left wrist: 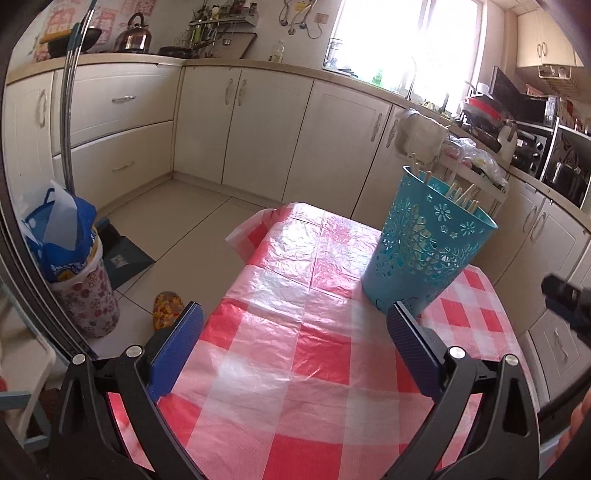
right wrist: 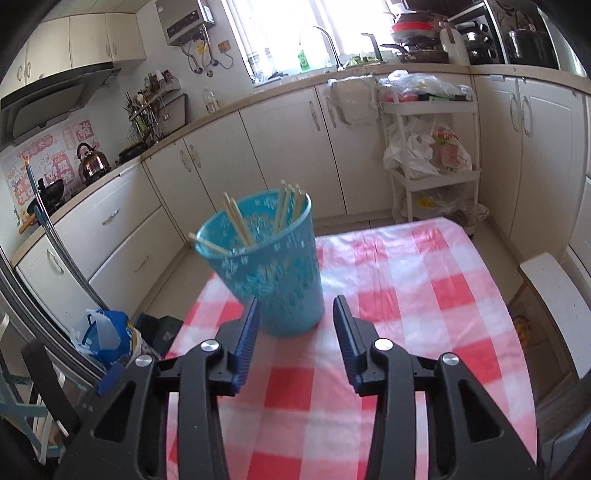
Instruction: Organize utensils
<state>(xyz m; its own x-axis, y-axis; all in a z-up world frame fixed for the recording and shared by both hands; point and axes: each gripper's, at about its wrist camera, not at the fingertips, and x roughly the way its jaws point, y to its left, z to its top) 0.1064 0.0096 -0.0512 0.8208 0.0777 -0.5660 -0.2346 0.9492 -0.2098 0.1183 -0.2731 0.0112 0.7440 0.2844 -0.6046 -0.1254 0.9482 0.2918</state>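
Two spread grippers over a checked tabletop.
The teal basket stands upright toward the tabletop's far edge, pale chopsticks leaning inside it. The left gripper gapes wide and empty; the right gripper, narrower but parted, hovers just before the basket, touching nothing.

Checked tablecloth — kettle on counter, white cart.

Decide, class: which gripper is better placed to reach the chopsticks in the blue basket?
Probably the right gripper: the blue basket sits directly ahead of its open jaws, chopsticks visible. The left gripper has it off to its right.
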